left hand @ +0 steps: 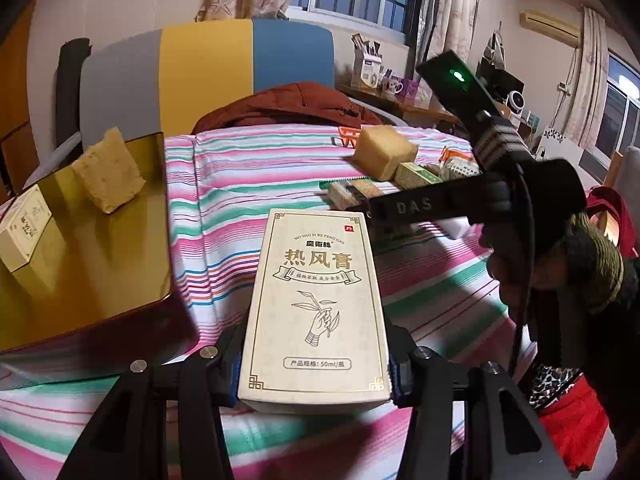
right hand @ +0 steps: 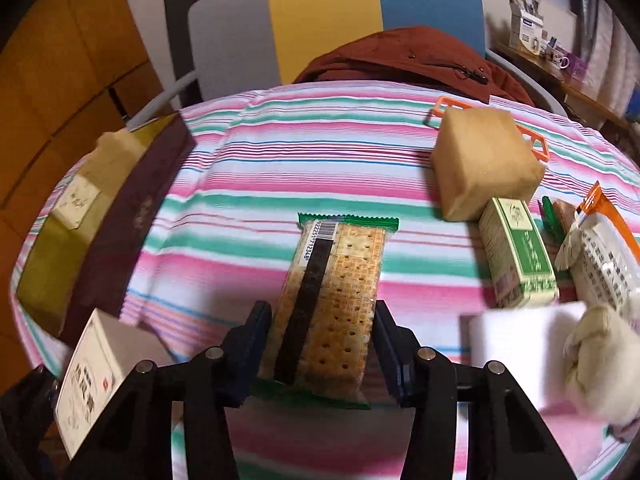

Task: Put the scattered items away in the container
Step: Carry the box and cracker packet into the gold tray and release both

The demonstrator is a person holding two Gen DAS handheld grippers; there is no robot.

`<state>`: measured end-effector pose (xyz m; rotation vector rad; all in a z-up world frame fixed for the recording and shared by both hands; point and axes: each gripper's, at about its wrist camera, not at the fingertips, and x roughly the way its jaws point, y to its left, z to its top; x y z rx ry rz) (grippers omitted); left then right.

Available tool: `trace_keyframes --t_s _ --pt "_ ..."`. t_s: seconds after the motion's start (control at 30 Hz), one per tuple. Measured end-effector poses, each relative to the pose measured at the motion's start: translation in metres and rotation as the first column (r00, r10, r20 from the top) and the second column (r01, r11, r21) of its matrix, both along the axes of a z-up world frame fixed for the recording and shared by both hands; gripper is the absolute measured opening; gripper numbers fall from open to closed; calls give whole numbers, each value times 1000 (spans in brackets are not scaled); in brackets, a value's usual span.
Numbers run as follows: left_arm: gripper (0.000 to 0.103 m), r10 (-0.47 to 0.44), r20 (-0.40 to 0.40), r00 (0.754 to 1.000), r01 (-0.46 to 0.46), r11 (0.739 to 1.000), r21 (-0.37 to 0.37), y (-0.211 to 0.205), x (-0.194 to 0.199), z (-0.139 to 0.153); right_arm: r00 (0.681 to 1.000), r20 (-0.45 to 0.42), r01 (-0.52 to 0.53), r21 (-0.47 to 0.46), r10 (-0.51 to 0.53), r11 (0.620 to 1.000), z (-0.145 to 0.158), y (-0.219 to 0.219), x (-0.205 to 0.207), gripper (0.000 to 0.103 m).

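My left gripper [left hand: 316,364] is shut on a cream ointment box [left hand: 316,280] and holds it above the striped cloth [left hand: 280,168], just right of the container [left hand: 100,260]. That container is a gold-lined box holding a tan spongy block [left hand: 108,176] and a small cream box [left hand: 24,228]. My right gripper [right hand: 322,340] is shut on a green-edged cracker packet [right hand: 340,280], its pads on the packet's two long sides. In the right wrist view the container [right hand: 132,224] lies at the far left, and the ointment box [right hand: 92,380] shows at the lower left.
On the right of the cloth lie a tan wrapped block [right hand: 484,160], a green box [right hand: 516,252], a white and orange packet [right hand: 608,248], a white block [right hand: 524,344] and a cream plush thing [right hand: 600,356]. A red jacket [right hand: 400,56] lies behind them.
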<state>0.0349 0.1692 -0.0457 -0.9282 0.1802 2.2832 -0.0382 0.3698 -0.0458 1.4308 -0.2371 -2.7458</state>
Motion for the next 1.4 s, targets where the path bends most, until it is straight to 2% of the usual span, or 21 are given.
trace_keyframes --t_s 0.1,0.23,0.57,0.63,0.67,0.73,0.8,0.97,1.2,1.3,1.4 --pt "51 0 -10 1000 1 1000 15 -6 6 6 1000 -29 -10 -47 9 999 4 -4 12 50" --pt "51 -3 -33 999 3 1000 23 -13 11 13 999 -40 -17 -57 15 998 4 -9 23 50" --pt "51 8 -42 999 -7 999 32 -26 23 20 999 -13 -29 92 31 995 -6 -26 22 53" --pt "51 8 -45 999 -7 999 35 -27 24 21 999 -20 -40 105 43 994 -8 -28 20 63" --pt "51 10 -46 999 -9 999 36 -28 25 22 999 -23 -42 107 45 993 -8 -30 20 65" --pt "51 10 -42 999 -8 999 46 -32 25 24 999 -32 -38 131 43 991 -9 -32 20 61" --pt "51 15 -40 999 -13 998 62 -37 26 27 998 -44 -37 147 44 988 -8 -34 21 49" --pt "51 42 -55 998 -37 995 97 -52 26 39 997 -42 -51 131 57 990 -4 -34 23 48" --pt "51 187 -104 977 -172 975 139 -98 -2 71 986 -137 -89 82 99 993 25 -49 27 48" --pt "51 262 -109 959 -252 963 95 -117 -28 76 969 -193 -142 63 152 988 45 -69 26 49" --pt "51 319 -61 946 -316 947 59 -137 -61 75 953 -221 -195 80 208 978 57 -95 21 48"
